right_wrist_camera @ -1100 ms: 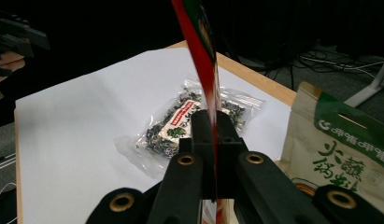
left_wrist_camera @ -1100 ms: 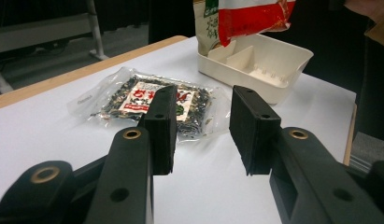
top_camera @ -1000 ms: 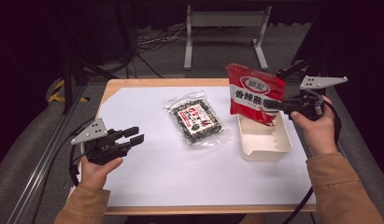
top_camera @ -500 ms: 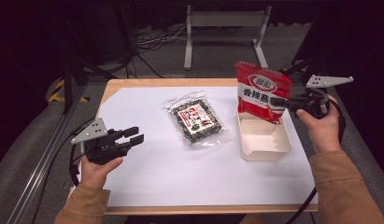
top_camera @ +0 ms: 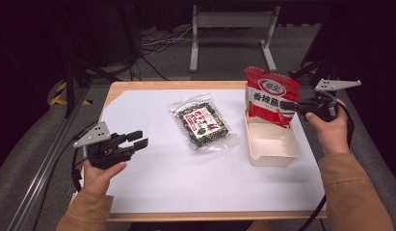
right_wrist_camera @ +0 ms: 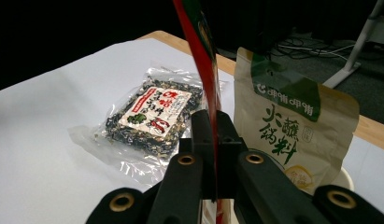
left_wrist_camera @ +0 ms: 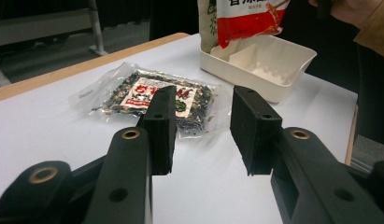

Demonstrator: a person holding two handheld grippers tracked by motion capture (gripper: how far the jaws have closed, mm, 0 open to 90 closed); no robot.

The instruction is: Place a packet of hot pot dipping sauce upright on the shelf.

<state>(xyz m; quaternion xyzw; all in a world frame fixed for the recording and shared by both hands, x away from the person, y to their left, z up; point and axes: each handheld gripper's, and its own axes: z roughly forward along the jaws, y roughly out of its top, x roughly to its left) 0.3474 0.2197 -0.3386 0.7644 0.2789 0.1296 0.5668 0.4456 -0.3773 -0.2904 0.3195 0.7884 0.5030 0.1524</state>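
The red snack packet (top_camera: 270, 96) is glossy printed foil, and the beige-and-green pouch (right_wrist_camera: 292, 121) behind it looks like matt paper. The clear bag of dark dried bits (top_camera: 203, 122) is crinkly, shiny plastic film, while the cream tray (top_camera: 272, 144) is smooth matt plastic. The table (top_camera: 152, 86) has a pale wood edge under matt white paper, and both grippers' jaws are dull black plastic with brass-coloured rivets.

Red packet (top_camera: 270, 96): top cut off by the frame edge in the left gripper view, lower end hidden behind the tray (top_camera: 272, 144) wall. In the right gripper view it's edge-on (print unreadable), covering part of the beige pouch (right_wrist_camera: 292, 126). Seed bag (top_camera: 203, 122) label too small to read.
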